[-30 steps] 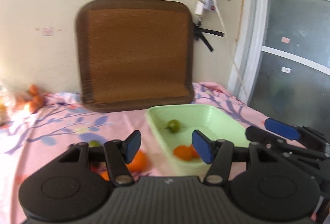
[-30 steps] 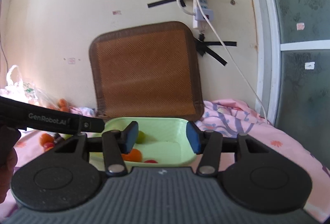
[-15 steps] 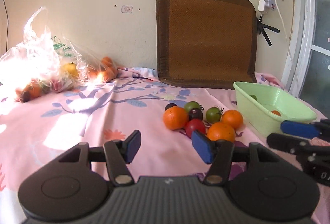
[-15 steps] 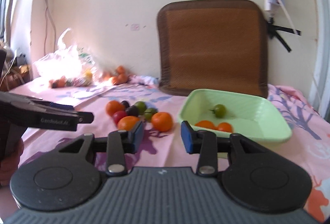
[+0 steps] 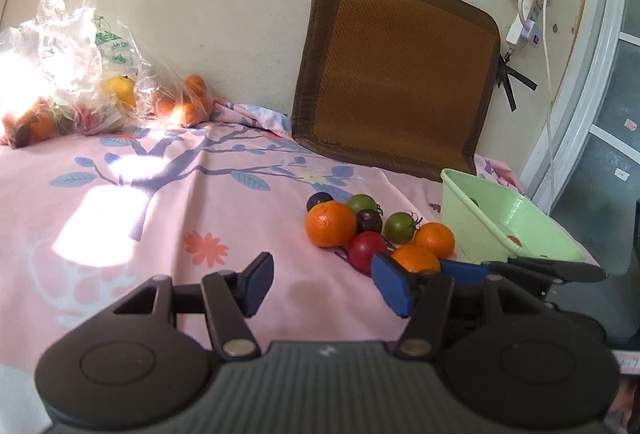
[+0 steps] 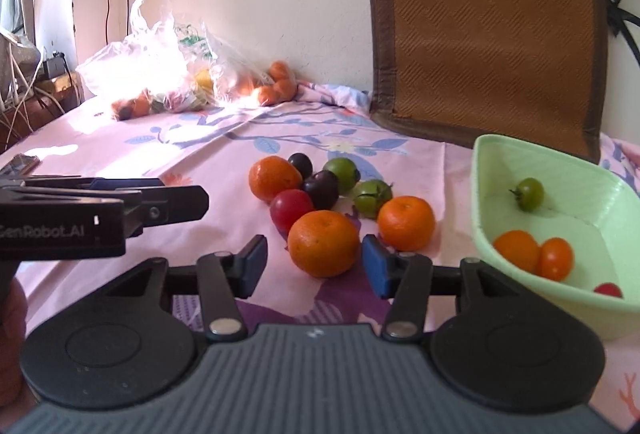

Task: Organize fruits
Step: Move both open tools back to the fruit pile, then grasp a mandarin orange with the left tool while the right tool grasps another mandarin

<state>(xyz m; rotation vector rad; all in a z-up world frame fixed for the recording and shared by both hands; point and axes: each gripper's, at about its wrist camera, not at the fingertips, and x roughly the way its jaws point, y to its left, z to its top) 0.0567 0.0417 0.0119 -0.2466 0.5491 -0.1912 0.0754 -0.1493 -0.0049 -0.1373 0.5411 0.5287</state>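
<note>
Pink floral bedsheet [image 6: 120,146] carries loose fruit beside a pale green plastic tub [image 6: 484,170] at its right edge.
Right gripper [image 6: 314,266] hangs wide open and empty, lined up on the nearest glossy, dimpled orange [image 6: 323,243], likely the next pick; left gripper [image 5: 320,284], equally open and empty, waits clear.
</note>
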